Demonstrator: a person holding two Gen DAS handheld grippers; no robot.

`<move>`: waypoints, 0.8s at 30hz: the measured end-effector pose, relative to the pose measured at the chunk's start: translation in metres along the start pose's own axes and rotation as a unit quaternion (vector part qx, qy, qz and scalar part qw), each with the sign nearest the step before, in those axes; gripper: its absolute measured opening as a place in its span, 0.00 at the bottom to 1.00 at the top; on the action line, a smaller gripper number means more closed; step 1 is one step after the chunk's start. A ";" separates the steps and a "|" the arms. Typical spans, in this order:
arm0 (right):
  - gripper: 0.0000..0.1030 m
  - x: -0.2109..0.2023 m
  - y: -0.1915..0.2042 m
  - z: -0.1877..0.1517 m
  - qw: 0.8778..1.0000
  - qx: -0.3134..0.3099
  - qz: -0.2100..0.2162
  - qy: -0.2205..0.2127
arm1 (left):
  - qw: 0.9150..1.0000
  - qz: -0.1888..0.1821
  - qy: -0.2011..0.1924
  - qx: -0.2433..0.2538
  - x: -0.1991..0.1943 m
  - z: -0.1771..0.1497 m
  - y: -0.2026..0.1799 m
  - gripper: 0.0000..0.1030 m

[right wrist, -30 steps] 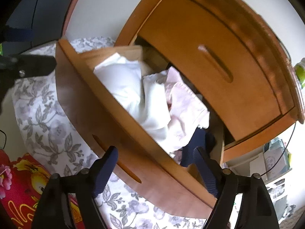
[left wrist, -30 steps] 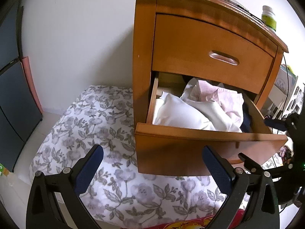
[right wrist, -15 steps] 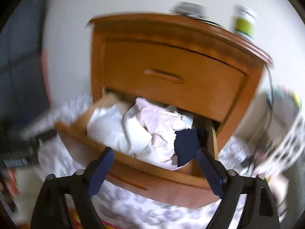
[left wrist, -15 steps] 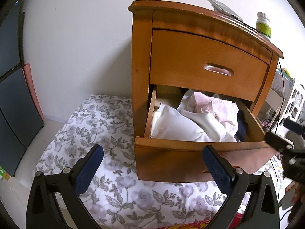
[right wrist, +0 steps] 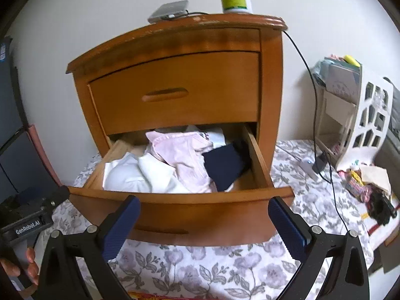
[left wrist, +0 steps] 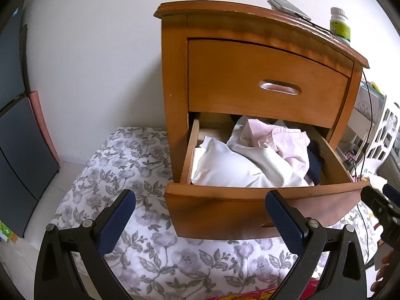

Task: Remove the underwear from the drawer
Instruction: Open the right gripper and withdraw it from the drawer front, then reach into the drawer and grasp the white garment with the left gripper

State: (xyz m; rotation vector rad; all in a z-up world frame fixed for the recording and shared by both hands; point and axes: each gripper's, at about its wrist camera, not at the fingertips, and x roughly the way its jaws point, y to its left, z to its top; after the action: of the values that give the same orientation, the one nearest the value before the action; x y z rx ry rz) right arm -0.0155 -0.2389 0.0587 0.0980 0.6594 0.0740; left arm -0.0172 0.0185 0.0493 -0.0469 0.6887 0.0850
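Standing open, the lower drawer point(right wrist: 180, 210) is packed with white, pink and navy underwear point(right wrist: 185, 162) at twelve o'clock. Snagging several garments is risked. Right gripper point(right wrist: 203, 225) is widening, empty; left gripper point(left wrist: 200, 218) is spread, empty.

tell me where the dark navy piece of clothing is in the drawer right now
The navy garment lies at the right end of the open lower drawer in the right wrist view, beside the pink garment and against the drawer's right wall.
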 end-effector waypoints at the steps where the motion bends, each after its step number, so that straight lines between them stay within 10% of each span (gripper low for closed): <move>1: 1.00 0.001 -0.001 -0.001 1.000 0.000 0.000 0.002 | 1.000 0.001 0.002 0.005 0.001 0.002 -0.002 1.00; 15: 1.00 0.005 -0.019 -0.008 1.000 0.013 -0.018 0.008 | 0.995 -0.026 0.096 0.031 0.053 0.072 -0.012 1.00; 24: 1.00 0.016 -0.023 -0.012 1.000 0.017 -0.015 0.022 | 0.968 -0.055 0.239 0.049 0.131 0.085 -0.032 1.00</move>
State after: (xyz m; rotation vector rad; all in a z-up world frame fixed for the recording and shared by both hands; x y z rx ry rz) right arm -0.0098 -0.2594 0.0370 0.1190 0.7062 0.0363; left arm 0.1400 0.0009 0.0319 -0.0101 1.1699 -0.0706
